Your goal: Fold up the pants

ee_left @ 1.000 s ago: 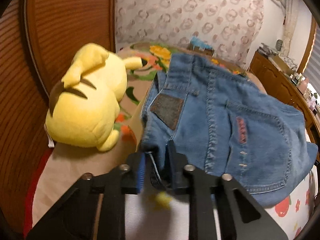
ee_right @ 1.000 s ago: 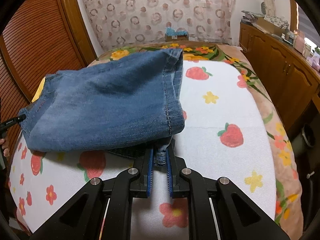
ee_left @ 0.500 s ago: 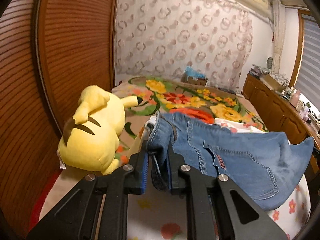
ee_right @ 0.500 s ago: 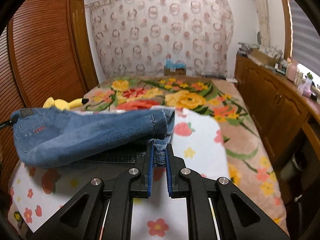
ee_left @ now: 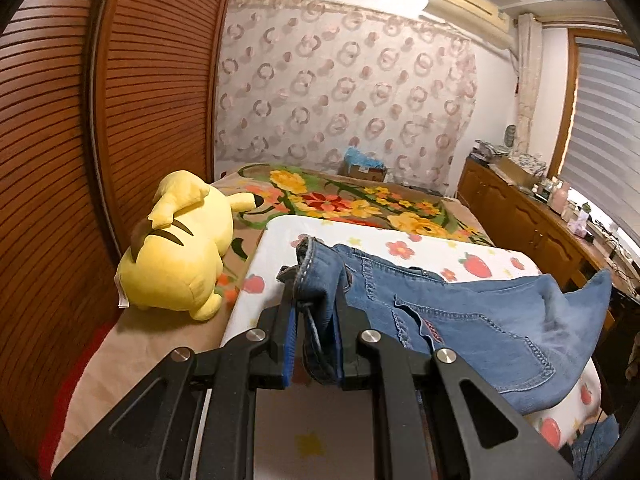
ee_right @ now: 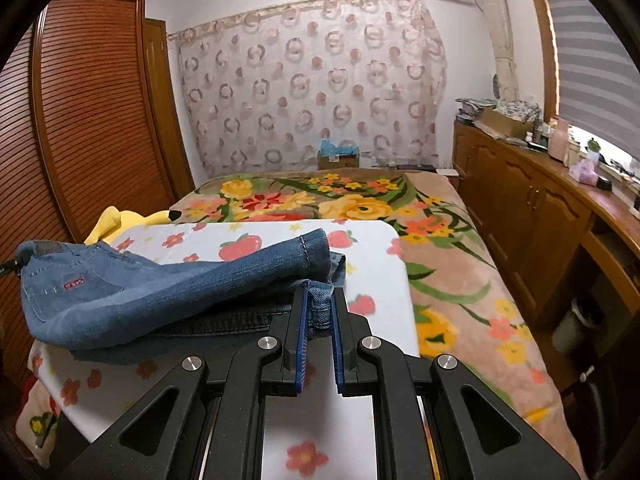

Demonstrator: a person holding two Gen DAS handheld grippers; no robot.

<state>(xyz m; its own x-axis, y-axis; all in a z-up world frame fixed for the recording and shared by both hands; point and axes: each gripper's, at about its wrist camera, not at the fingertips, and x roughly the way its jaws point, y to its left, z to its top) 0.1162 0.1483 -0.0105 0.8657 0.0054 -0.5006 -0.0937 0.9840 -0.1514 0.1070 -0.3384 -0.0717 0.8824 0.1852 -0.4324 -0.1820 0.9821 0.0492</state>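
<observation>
Blue denim pants [ee_left: 460,320] hang stretched between my two grippers above a white board printed with strawberries and flowers [ee_left: 420,252]. My left gripper [ee_left: 316,300] is shut on the waistband end, the cloth bunched between its blue pads. In the right wrist view the pants [ee_right: 160,288] run off to the left, back pocket showing, and my right gripper [ee_right: 319,300] is shut on the hem end. A darker layer of denim [ee_right: 224,320] lies on the white board [ee_right: 372,240] under the lifted part.
A yellow plush toy [ee_left: 180,248] lies left of the board on the floral bedspread [ee_left: 360,204]. Louvred wooden wardrobe doors [ee_left: 120,120] stand along the left. A wooden cabinet [ee_right: 540,208] with clutter on top runs along the right, and a patterned curtain [ee_right: 320,92] hangs behind the bed.
Both grippers have risen and drawn back with the pants, lifting them off the board. The views have tilted upward, so more of the wall and the curtain shows.
</observation>
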